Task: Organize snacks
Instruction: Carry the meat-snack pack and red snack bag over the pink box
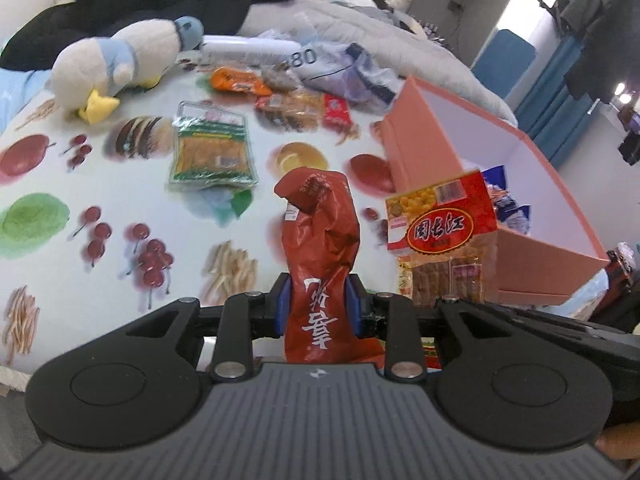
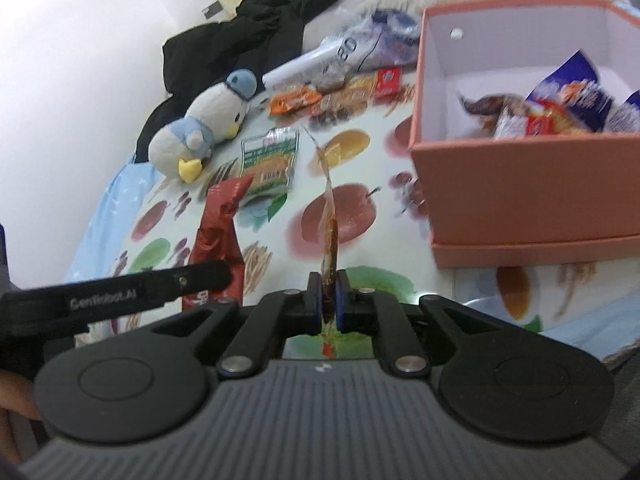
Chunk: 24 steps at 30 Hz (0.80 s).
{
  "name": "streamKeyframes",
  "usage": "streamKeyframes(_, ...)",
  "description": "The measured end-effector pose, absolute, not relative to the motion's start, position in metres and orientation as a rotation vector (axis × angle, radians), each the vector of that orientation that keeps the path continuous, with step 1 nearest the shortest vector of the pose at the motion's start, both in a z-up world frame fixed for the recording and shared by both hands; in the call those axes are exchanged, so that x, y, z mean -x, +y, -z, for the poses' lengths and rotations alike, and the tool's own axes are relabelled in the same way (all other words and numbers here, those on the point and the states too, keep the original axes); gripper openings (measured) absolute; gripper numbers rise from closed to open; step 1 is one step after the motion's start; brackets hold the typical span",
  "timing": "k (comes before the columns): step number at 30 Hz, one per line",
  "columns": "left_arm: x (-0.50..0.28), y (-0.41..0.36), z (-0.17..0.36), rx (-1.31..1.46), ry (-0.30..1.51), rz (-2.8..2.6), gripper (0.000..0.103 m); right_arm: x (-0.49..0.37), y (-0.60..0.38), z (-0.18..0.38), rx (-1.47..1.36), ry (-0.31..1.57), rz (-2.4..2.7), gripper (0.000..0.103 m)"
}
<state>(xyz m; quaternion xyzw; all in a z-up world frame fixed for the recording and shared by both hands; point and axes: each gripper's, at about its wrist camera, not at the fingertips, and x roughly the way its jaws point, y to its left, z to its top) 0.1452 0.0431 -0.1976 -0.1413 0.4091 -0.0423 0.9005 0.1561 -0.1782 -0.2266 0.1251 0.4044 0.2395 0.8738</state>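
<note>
L tool (image 1: 319,304) clamps red snack bag (image 1: 320,248) upright over bed. R tool (image 2: 327,300) pinches flat snack pack (image 2: 329,216) edge-on. Pink box (image 2: 520,184) w/ blue wrappers (image 2: 576,96) inside, on bed.

red packet (image 1: 320,248): glossy crinkled foil | pink box (image 2: 520,196): matt, perhaps card | penguin toy (image 1: 116,68): plush

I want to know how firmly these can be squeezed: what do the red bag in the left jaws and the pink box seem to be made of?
The red bag looks like thin glossy plastic film: it is crumpled, creased and catches the light, so it should give easily. The pink box looks like matte rigid cardboard: flat straight walls, sharp corners, a white lining and no shine. Neither can be confirmed by look alone.
</note>
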Motion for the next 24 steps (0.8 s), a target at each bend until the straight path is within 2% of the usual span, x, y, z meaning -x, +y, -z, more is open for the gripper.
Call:
streamKeyframes(11,-0.137,0.001,0.148,0.262,0.78,0.161,0.033,-0.126,-0.223,0.162,-0.296,0.697,-0.434,0.009)
streamKeyframes(24,-0.22,-0.074,0.104,0.19,0.677,0.314,0.033,-0.161,-0.302,0.119,-0.286,0.539,-0.283,0.009)
